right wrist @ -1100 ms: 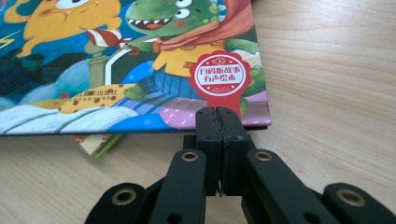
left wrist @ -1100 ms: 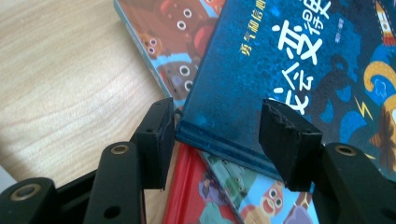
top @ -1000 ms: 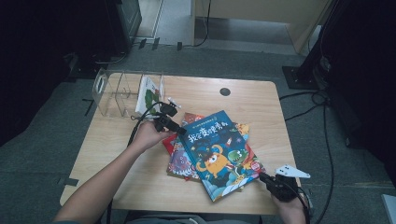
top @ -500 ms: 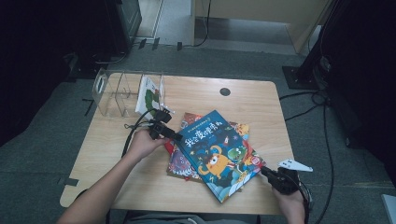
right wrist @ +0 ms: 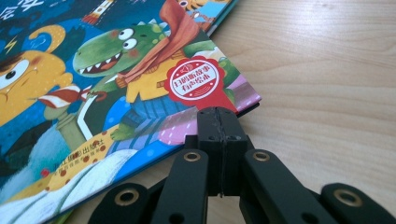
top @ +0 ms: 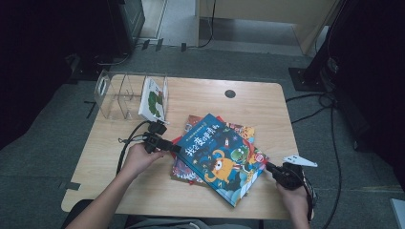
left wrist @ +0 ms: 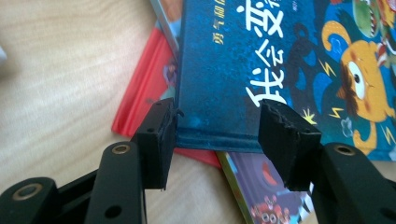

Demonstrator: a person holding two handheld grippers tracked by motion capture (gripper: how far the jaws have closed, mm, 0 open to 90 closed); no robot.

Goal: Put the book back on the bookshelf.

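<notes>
Blue book [top: 220, 155] — stiff, flat, likely light — tops the pile at frame centre. Left gripper [left wrist: 219, 128] stands open astride its corner; take an edge there. Right gripper [right wrist: 219, 122] — closed, empty — touches the lower-right corner.

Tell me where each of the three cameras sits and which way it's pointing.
High view: above the person's side, facing forward and down at the table; both forearms and claws show.
Left gripper view: rides the left claw, looking along its open jaws at the blue book.
Right gripper view: rides the right claw, its shut jaws at the book's corner.
All three share the blue book.
</notes>
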